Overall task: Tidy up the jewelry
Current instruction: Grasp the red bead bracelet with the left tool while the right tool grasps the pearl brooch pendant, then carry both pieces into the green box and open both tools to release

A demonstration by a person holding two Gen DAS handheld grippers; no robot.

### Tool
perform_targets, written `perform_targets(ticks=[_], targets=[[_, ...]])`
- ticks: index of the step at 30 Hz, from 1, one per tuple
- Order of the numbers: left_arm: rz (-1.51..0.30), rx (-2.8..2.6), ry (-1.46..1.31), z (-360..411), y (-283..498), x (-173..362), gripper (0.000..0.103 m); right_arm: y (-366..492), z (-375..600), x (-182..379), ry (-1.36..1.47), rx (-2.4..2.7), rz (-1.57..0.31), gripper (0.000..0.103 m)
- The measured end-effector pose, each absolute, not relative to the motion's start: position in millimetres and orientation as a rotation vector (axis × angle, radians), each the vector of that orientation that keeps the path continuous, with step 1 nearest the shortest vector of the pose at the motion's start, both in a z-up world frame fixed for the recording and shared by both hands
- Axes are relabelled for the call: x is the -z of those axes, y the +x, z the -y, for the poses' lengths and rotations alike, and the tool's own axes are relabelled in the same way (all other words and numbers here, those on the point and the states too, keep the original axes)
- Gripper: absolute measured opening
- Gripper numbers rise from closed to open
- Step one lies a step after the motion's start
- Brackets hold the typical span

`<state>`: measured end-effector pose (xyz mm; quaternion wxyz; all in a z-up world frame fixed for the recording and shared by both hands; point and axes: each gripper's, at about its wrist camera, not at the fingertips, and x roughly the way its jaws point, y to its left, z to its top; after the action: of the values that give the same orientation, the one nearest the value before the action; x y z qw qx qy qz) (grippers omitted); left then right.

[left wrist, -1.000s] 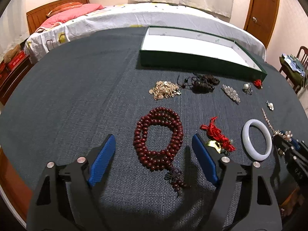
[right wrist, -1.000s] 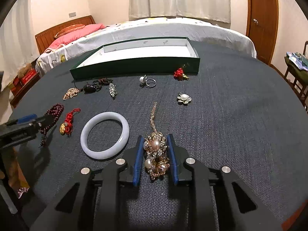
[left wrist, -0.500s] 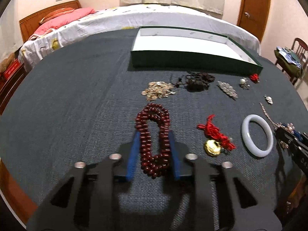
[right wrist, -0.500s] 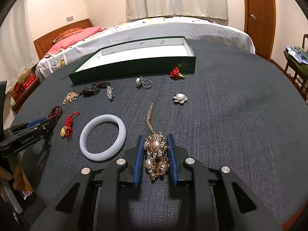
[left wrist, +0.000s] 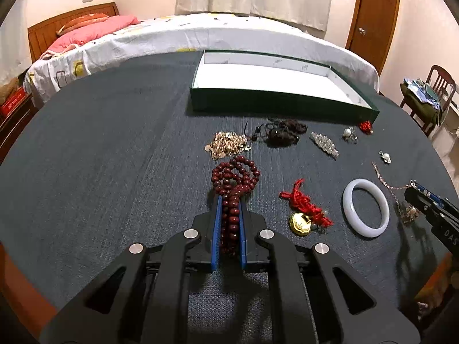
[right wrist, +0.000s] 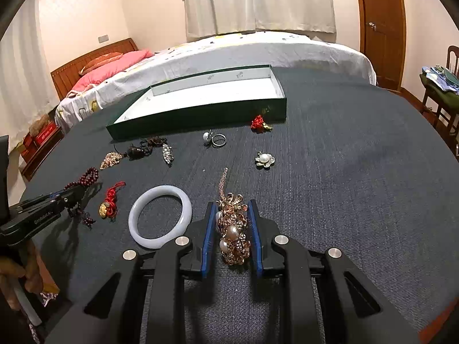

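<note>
Closed since earlier: left gripper (left wrist: 229, 223) pinches dark-red wooden bead strand (left wrist: 233, 189) | right gripper (right wrist: 231, 229) clamps gold pearl-set necklace pendant (right wrist: 233, 235) | both gripped for lifting toward green box (left wrist: 275, 106) ahead

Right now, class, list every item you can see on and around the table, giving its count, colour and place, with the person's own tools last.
Box: one, green outside, white inside, far side of table.
Bead string: one, dark red, pinched in left gripper.
Bangle: one, white, mid table.
Pearl necklace: one, gold, between right gripper's jaws.
Red tassel charm: one, red and gold, beside bangle.
Ring: one, silver, near box.
Flower brooch: one, silver with pearl.
Bed: one, white, behind table.
Left gripper: black, blue jaws, shut.
Right gripper: black, blue jaws.
</note>
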<state>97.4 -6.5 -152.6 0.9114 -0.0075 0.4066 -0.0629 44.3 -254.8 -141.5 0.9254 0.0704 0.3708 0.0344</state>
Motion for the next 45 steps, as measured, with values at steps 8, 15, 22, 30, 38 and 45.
perform_targets(ticks=[8,15,22,30,38,45], targets=[[-0.801,0.137,-0.030,8,94,134,0.011,41,256,123,0.152,-0.078,-0.718,0.023],[-0.740,0.164,-0.051,14,97,103,0.011,48,261,90,0.178,-0.082,-0.645,0.023],[-0.671,0.219,-0.062,32,118,69,0.011,75,263,51,0.177,-0.095,-0.547,0.023],[-0.584,0.250,-0.056,62,176,39,0.011,130,257,15,0.155,-0.109,-0.447,0.023],[-0.615,0.239,-0.059,89,248,58,0.011,193,260,29,0.164,-0.099,-0.454,0.023],[-0.800,0.240,-0.060,107,294,119,0.011,235,265,89,0.179,-0.074,-0.607,0.023]])
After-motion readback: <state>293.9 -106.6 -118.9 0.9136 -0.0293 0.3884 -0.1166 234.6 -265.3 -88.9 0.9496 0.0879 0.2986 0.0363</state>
